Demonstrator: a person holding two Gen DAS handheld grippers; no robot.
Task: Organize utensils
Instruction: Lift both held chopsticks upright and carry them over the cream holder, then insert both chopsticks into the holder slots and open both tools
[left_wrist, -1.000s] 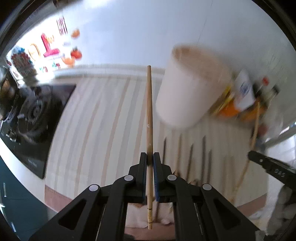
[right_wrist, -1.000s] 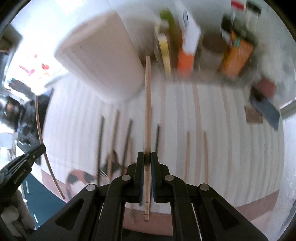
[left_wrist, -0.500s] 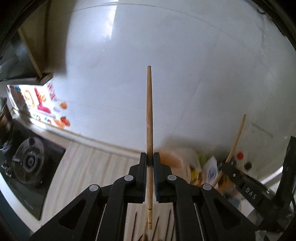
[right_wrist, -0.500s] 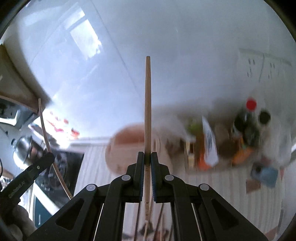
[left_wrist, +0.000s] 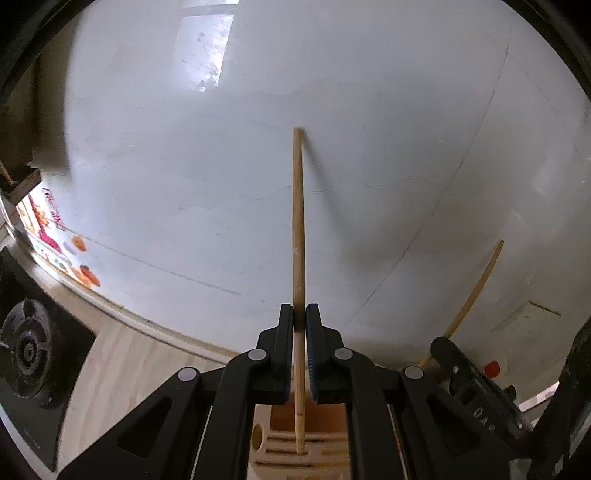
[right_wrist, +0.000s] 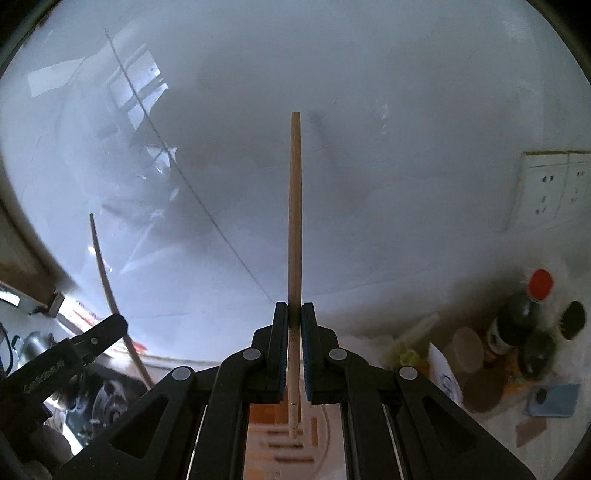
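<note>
The right gripper (right_wrist: 294, 325) clamps a wooden chopstick (right_wrist: 295, 221) that stands upright before a white wall (right_wrist: 388, 184). Its lower end sits over a slotted holder (right_wrist: 291, 443) beneath the jaws. To the left, the left gripper (right_wrist: 74, 354) holds another chopstick (right_wrist: 107, 288). Right of the jaws stand bottles (right_wrist: 517, 325) and 2 wall sockets (right_wrist: 550, 192).

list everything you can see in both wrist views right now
chopsticks: 2, light wood, upright, one clamped in each tool
holder: 1, tan with slots, below the chopstick ends
stove burner: 1, black, far left
bottles: several, dark, one red-capped, right side
wall sockets: 2, white, right wall
phone: 1, blue, lower right
left tool: 1, black, shut on a chopstick
right tool: 1, black, shut on a chopstick
</note>
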